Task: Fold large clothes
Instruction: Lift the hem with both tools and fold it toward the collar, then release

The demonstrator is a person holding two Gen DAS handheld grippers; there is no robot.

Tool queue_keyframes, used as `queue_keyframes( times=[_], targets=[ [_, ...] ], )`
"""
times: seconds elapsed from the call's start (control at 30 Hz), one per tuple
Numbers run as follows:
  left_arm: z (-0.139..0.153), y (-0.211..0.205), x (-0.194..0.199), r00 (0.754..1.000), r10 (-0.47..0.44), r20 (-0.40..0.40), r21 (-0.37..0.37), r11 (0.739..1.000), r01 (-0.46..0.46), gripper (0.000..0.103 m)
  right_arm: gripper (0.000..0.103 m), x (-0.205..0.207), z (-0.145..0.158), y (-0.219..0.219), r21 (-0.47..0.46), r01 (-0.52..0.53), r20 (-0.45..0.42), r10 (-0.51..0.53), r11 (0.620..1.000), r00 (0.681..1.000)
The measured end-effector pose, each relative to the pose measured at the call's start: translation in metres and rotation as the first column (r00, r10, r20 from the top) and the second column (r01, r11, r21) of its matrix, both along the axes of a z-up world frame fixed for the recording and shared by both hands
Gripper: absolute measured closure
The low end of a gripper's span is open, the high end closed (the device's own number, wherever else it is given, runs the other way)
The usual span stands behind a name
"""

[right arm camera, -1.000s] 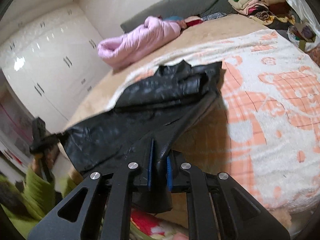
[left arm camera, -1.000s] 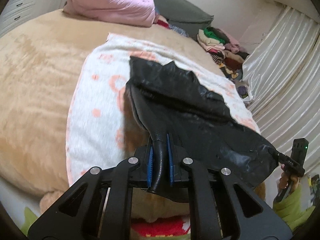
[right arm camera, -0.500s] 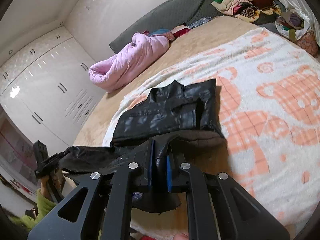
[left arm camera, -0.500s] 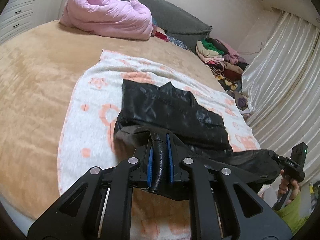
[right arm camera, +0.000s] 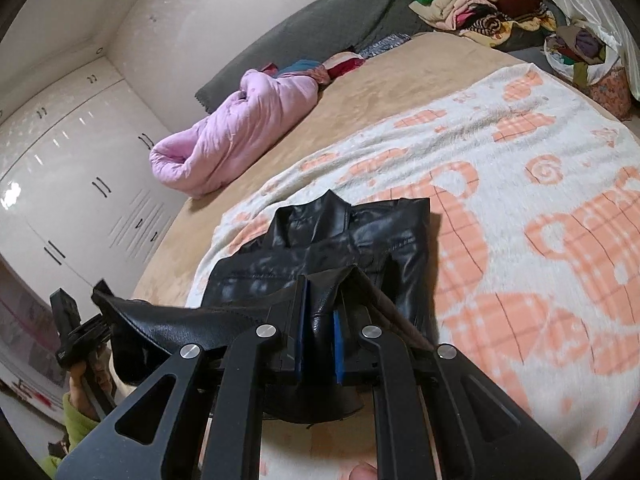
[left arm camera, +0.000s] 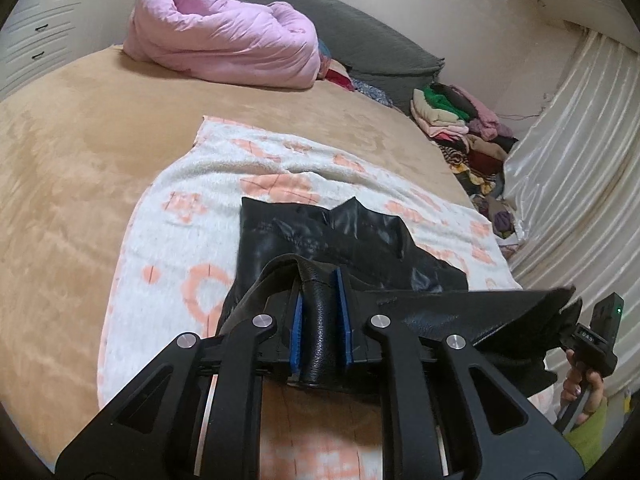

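Tan bed (left arm camera: pixel 72 128), white-and-orange blanket (left arm camera: pixel 192 184) across its middle, black leather jacket (left arm camera: pixel 328 240) partly folded on the blanket, near hem lifted, left gripper (left arm camera: pixel 320 304) and right gripper (right arm camera: pixel 318 300) each clamped on a hem corner, pink quilt (left arm camera: pixel 224 40) near the head edge.

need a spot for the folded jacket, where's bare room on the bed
Bare tan bedspread lies between the pink quilt and the patterned blanket. The blanket right of the black jacket is bare too. Crowded: the clothes pile by the curtain.
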State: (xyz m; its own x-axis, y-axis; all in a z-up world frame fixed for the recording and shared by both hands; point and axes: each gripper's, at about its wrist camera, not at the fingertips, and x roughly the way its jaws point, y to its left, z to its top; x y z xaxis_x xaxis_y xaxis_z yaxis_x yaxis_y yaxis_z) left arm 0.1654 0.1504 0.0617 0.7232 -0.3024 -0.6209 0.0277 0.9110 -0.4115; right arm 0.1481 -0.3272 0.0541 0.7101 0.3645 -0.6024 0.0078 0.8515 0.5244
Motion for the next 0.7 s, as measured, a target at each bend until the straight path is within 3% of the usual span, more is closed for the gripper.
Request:
queue_keyframes(
  times=[0.57,0.7],
  targets=[
    [-0.042,-0.005,0.084,0.993,0.025,-0.113,0.051,0.999,-0.019,0.094,0.090,0.084,-0.052,-0.014,0.011,0.075,-0.135,-0.073,0.997,0.988],
    [-0.055,0.000,0.096,0.989,0.028,-0.142,0.033,0.999,-0.023,0.093,0.088,0.095,-0.065,-0.017,0.015,0.088,-0.166,-0.084,0.996,0.982]
  ],
)
